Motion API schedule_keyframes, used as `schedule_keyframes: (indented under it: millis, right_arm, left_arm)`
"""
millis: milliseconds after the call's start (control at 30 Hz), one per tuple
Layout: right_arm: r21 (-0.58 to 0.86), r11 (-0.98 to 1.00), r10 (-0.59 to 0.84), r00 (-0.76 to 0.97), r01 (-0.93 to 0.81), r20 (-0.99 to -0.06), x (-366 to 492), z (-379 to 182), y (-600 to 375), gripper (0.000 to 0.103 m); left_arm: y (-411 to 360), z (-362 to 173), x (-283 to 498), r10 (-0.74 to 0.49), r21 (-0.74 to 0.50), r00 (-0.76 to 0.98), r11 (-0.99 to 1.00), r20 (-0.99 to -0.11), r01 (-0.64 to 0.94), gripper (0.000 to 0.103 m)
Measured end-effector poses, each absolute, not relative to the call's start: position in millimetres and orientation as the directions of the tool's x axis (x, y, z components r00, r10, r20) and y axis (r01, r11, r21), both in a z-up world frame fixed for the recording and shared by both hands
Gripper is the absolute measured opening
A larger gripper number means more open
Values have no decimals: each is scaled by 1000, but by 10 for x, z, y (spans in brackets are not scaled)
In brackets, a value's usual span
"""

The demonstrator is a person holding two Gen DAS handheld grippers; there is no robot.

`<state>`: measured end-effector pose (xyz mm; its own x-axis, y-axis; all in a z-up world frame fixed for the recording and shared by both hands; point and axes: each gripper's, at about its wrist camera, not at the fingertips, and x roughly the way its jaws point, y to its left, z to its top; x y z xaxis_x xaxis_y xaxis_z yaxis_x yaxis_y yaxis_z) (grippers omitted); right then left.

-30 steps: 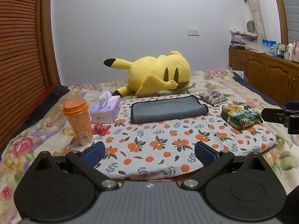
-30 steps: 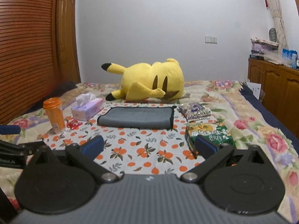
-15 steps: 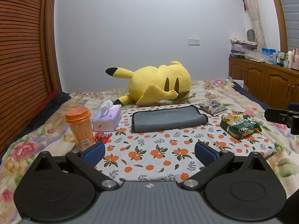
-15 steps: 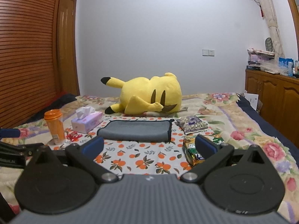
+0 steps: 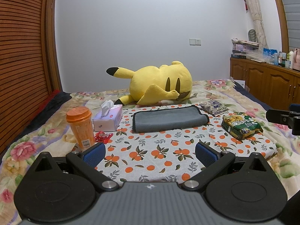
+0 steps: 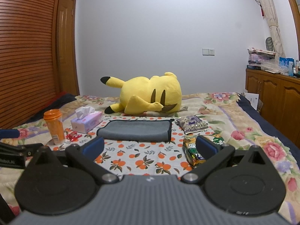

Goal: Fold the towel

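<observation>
bed (image 5: 249, 91): floral cover w/ an orange-print cloth (image 5: 161, 150) on top.
towel (image 5: 168, 119): grey, lies on that cloth's far part, in front of plush toy (image 5: 159, 85); looks folded over already, edges fairly neat.
left hand-held gripper (image 5: 150, 152): jaws wide apart, holds nothing, well short of towel.
right hand-held gripper (image 6: 150, 148): same, spread & empty.
progress: prob. near done or done; maybe 1 more fold left, can't tell.

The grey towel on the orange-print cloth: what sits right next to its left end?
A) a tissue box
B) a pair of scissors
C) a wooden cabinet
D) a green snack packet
A: the tissue box sits just off the left end of the grey towel, while the green packet lies off its right end.
</observation>
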<state>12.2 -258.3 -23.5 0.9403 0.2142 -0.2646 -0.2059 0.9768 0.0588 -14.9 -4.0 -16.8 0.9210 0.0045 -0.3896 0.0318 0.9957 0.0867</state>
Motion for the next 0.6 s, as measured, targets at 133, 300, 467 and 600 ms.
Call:
schedule_keyframes:
  millis: [133,300,467,600]
  right_arm:
    - [58,977,212,941,-204,-263,117,-237,-2584,103]
    - [58,978,211,941,-203,-264,114,-243,-2589,103]
    - [58,977,212,941,-203,-264,118,-242,-2588,103]
    - [58,977,212,941,-204,-264,118,-241,-2589,103]
  left_arm:
    - [-40,-169,-148,4,87,921,996,-390,32,103]
    - [-40,-168,-148,4,87,921,996,-390,32,103]
    - [-38,-167,-149,4,86,921,996,-390,32,103]
    - [-39,-168,-147,4,87,921,996,-391,32,103]
